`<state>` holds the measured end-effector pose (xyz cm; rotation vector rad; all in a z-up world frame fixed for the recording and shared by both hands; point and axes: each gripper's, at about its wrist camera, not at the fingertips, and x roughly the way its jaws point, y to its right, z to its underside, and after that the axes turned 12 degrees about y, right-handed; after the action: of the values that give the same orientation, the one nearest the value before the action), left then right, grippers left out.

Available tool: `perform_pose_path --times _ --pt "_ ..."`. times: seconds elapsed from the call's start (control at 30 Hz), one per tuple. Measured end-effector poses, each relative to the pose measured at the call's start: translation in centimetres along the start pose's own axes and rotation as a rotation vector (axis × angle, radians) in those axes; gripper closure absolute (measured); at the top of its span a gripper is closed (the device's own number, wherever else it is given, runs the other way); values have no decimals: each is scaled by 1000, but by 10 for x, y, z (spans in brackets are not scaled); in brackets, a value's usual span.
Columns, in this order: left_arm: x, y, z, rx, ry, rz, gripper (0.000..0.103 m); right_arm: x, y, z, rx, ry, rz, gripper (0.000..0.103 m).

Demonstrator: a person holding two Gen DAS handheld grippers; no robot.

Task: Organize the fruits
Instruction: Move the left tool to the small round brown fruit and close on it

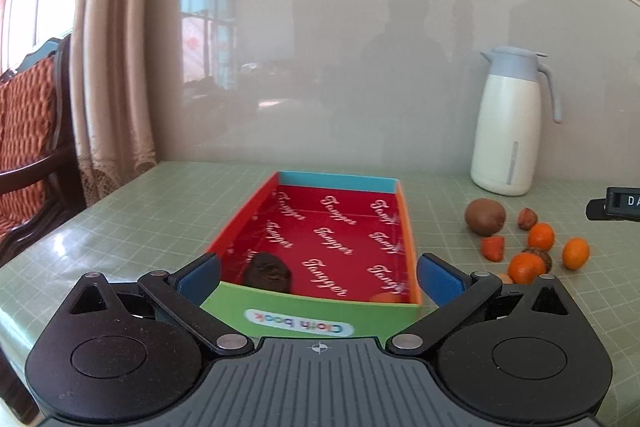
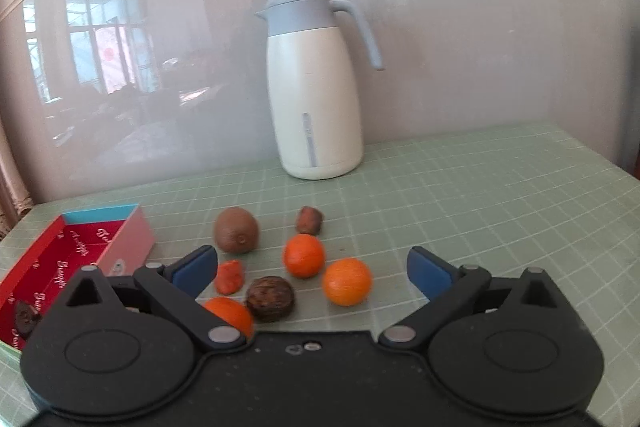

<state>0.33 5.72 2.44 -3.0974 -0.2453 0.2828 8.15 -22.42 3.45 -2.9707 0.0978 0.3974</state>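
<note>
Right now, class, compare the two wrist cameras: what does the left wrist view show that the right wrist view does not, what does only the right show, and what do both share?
Only the left wrist view shows the beige curtain, the wooden chair with orange cushion, the box's green "Cloth book" end wall and the open left gripper.

Only the right wrist view shows the open right gripper, empty, and the box's pink outer side.

Both show the red-lined cardboard box, white thermos jug, brown kiwi, small oranges and green grid mat.
</note>
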Motion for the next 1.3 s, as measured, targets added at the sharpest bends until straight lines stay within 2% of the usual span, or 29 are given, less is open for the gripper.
perform_pose_path --times 0.2,0.4,0.57,0.77,1.0,1.3 --pt "4 47 3 84 -1 132 0 -5 33 2 -24 7 111 0" --pt "13 84 9 138 -55 250 0 -12 59 4 0 6 158 0" --pt "25 103 12 160 -96 314 0 -18 76 5 14 5 183 0" --pt "41 116 14 191 -101 332 0 -24 92 5 35 18 215 0" --pt "59 126 14 218 -100 375 0 -33 104 3 28 77 341 0" --pt "73 135 21 245 -131 419 1 -31 104 3 48 70 307 0"
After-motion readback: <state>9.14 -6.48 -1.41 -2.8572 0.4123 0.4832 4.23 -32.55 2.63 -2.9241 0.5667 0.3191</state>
